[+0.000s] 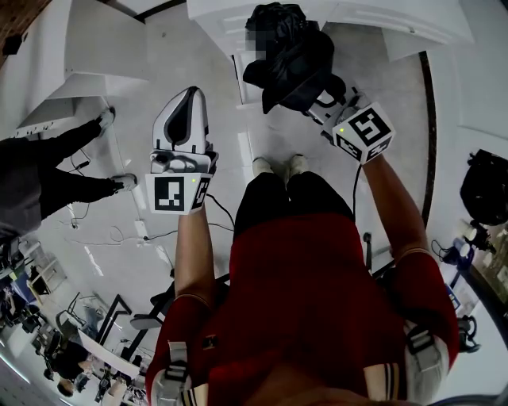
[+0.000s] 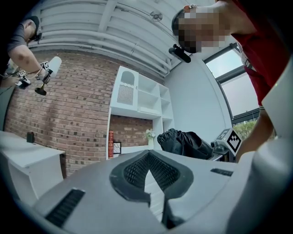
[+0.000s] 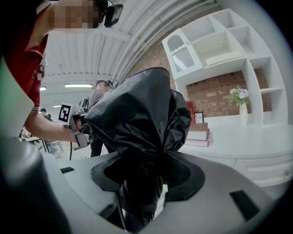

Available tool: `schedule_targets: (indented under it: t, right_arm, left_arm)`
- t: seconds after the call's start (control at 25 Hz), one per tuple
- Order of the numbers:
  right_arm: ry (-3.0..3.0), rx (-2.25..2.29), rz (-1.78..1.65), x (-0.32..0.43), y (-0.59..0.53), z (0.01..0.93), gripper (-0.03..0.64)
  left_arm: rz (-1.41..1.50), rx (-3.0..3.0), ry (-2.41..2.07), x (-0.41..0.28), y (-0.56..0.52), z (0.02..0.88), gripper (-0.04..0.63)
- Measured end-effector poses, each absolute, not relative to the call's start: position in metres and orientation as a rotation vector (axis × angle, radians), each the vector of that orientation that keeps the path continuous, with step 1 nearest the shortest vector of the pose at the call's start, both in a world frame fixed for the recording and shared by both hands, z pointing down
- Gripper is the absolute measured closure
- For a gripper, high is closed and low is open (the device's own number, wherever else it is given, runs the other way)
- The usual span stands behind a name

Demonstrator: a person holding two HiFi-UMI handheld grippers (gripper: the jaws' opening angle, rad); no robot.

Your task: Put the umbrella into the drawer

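A folded black umbrella [image 1: 290, 59] hangs bunched in front of me, and my right gripper [image 1: 319, 97] is shut on it. In the right gripper view the umbrella's fabric [image 3: 137, 119] fills the middle and its lower end is pinched in the right gripper [image 3: 142, 194]. My left gripper [image 1: 184, 103] is held out to the left of the umbrella, shut and with nothing in it. From the left gripper [image 2: 152, 180] the umbrella [image 2: 185, 144] shows off to the right. A white cabinet [image 1: 361, 14] with drawer fronts [image 3: 274, 171] stands ahead; I cannot tell whether a drawer is open.
A person in dark clothes [image 1: 48, 170] stands at my left beside a white desk [image 1: 87, 55]. Cables [image 1: 119, 234] lie on the floor. A white shelf unit [image 2: 137, 98] stands against the brick wall, with books [image 3: 199, 132] and a vase of flowers [image 3: 240, 98] on the counter.
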State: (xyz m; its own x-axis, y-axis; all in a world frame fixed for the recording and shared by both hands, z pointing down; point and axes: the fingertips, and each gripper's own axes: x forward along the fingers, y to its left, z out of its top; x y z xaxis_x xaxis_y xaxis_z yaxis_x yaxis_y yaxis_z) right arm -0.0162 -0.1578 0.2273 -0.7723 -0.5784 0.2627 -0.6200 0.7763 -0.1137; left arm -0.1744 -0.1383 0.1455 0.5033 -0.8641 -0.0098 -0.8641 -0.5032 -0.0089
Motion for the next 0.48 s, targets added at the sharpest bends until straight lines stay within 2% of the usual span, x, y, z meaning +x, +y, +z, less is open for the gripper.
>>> schedule_targets:
  t: [0.48]
  right_arm:
    - [-2.692,0.84,0.275,-0.016,-0.187,0.306,0.393]
  left_arm:
    - [-0.011,-2.724,1.563,-0.171,-0.169,0.202,0.589]
